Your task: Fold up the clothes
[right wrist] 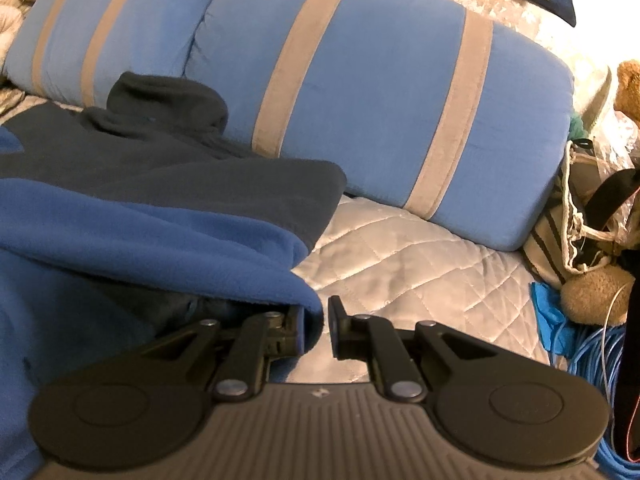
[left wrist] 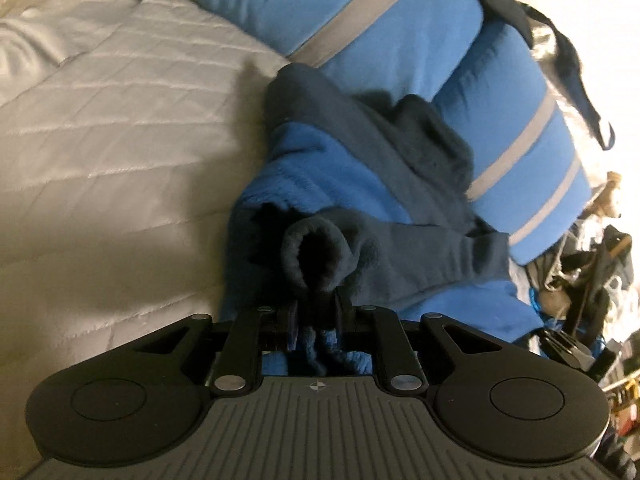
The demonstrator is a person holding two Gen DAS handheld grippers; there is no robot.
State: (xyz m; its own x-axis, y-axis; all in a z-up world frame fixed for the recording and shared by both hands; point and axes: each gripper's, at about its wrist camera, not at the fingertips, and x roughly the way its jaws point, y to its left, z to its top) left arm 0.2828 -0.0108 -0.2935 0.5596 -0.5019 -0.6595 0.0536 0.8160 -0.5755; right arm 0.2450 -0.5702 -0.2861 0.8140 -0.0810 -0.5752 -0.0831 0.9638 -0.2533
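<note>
A fleece jacket, bright blue with navy panels, lies bunched on the quilted bed. My left gripper is shut on a fold of it just behind the navy sleeve cuff, whose round opening faces the camera. In the right wrist view the same jacket spreads across the left half, navy collar toward the pillows. My right gripper stands open at the jacket's right edge. The blue hem drapes over its left finger, and the right finger is bare above the quilt.
The bed has a pale grey quilt. Two blue pillows with grey stripes lie along the far side. Past the bed's right edge are a striped bag, a plush bear and coiled blue cable.
</note>
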